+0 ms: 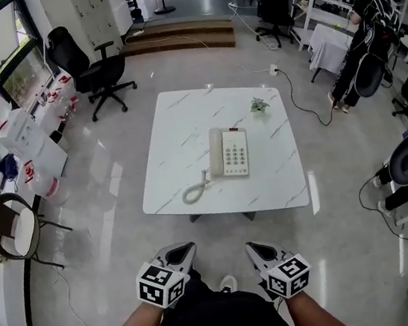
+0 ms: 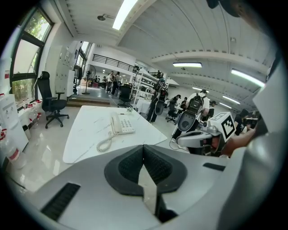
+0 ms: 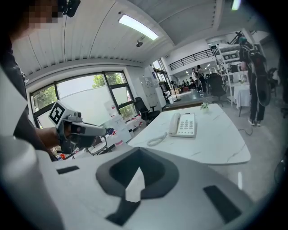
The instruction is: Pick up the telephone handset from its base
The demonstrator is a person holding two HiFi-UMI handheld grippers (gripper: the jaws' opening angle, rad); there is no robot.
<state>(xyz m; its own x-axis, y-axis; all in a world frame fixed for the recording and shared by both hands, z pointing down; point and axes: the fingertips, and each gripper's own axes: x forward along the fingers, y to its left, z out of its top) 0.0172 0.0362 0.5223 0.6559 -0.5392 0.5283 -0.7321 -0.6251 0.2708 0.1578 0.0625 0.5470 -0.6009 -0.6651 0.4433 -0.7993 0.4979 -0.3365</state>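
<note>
Bright, even light; fisheye-darkened edges.

From the head we are looking steeply down, well back from the table point(image 1: 178, 136). From the left gripper point(image 1: 185, 250) and right gripper point(image 1: 255, 249) we are looking low across it, all views sharing the phone point(image 1: 229, 152).

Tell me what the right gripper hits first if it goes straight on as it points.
Probably the near edge of the white table; nothing stands between it and the right gripper. Depth is unclear.
</note>
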